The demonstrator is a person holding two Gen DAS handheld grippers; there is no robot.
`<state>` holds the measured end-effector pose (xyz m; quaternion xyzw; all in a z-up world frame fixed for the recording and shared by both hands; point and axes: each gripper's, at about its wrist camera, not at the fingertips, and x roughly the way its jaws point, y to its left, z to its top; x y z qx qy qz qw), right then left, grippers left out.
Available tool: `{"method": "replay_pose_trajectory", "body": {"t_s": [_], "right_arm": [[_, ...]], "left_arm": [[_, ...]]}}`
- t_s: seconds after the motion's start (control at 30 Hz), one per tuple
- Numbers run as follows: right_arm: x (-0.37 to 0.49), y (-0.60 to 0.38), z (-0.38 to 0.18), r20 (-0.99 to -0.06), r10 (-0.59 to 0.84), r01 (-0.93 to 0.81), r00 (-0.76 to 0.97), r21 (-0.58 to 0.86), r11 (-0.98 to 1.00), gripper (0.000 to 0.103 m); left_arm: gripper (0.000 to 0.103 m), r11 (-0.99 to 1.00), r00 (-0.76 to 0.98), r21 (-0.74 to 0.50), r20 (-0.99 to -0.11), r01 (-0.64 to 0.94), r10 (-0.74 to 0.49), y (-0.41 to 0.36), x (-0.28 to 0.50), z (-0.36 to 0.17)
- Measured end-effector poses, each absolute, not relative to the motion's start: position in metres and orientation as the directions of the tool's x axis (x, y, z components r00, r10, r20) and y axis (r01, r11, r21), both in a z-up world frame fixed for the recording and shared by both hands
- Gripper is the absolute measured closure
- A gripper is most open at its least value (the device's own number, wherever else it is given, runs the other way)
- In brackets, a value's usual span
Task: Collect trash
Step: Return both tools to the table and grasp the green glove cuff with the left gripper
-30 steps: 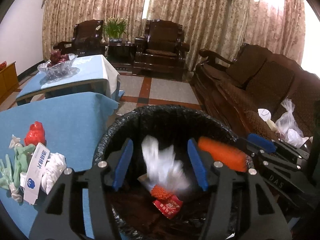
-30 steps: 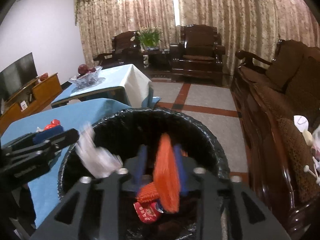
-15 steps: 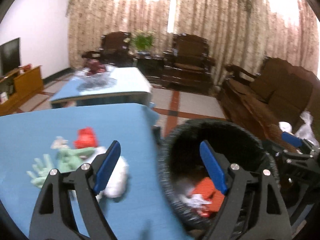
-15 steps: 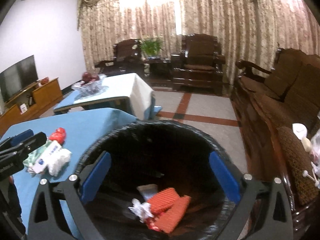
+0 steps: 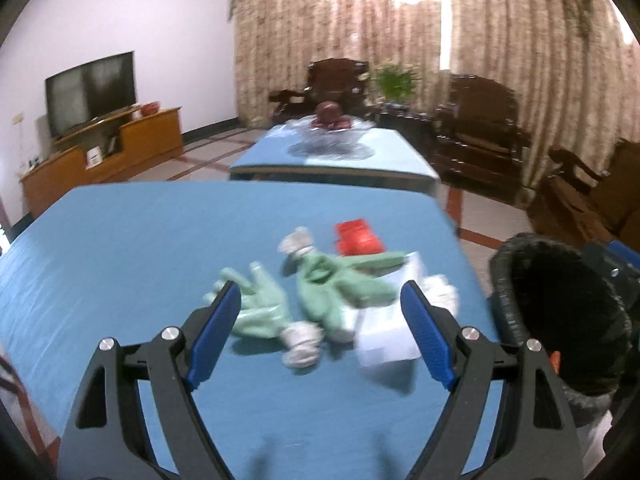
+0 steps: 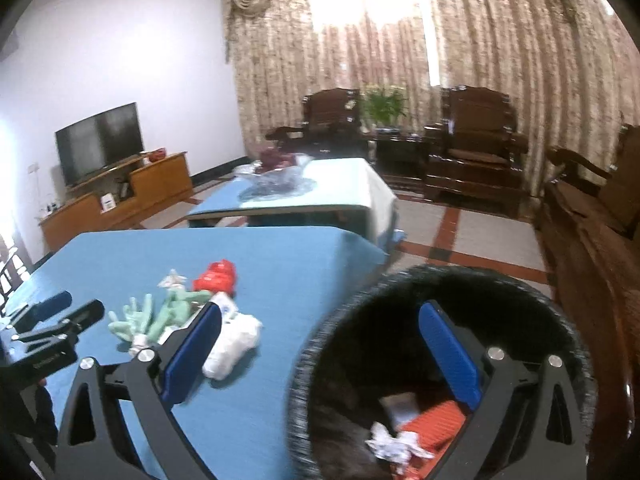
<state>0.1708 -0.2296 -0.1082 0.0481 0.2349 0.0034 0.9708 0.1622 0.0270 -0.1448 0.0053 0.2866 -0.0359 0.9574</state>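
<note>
A pile of trash lies on the blue table (image 5: 120, 248): green gloves (image 5: 320, 292), a red wrapper (image 5: 358, 236), a white packet (image 5: 388, 336) and a white crumpled wad (image 5: 440, 294). My left gripper (image 5: 320, 336) is open and empty, just before the gloves. The black-lined trash bin (image 6: 440, 296) stands right of the table, holding orange wrappers (image 6: 432, 426) and crumpled white paper (image 6: 394, 444). My right gripper (image 6: 320, 356) is open and empty, straddling the bin's left rim. The pile also shows in the right wrist view (image 6: 180, 308).
A second blue table with a glass fruit bowl (image 5: 330, 136) stands behind. Dark wooden armchairs (image 6: 474, 148) and a sofa (image 6: 592, 216) line the right and back. A TV (image 5: 90, 92) on a wooden cabinet is at the left wall.
Both grippers let their trash fall into the bin and opened. Both then swung left: the left from over the bin to the pile on the table, the right to the bin's left rim.
</note>
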Motion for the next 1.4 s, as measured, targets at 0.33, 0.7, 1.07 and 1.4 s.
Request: {"method": "replay_pose_trajectory", "body": {"t_s": [0.33, 0.7, 1.07, 1.4], "right_arm": [[0.19, -0.178, -0.124, -0.441, 0.096, -0.059, 0.892, 0.096, 0.994, 0.015], [0.204, -0.158, -0.145, -0.478, 0.124, -0.102, 0.87, 0.071, 0.992, 0.023], [0.219, -0.151, -0.148, -0.492, 0.139, -0.12, 0.86, 0.07, 0.99, 0.024], [0.233, -0.124, -0.145, -0.496, 0.194, -0.191, 0.846, 0.057, 0.98, 0.024]], "left_arm": [[0.024, 0.999, 0.802, -0.035, -0.596, 0.007, -0.027, 0.056, 0.173, -0.176], [0.025, 1.0, 0.756, -0.022, -0.654, -0.002, -0.013, 0.049, 0.202, -0.213], [0.055, 0.998, 0.688, -0.053, -0.722, 0.045, -0.069, 0.046, 0.222, -0.231], [0.081, 0.987, 0.715, -0.154, -0.687, 0.035, -0.132, 0.066, 0.21, -0.22]]}}
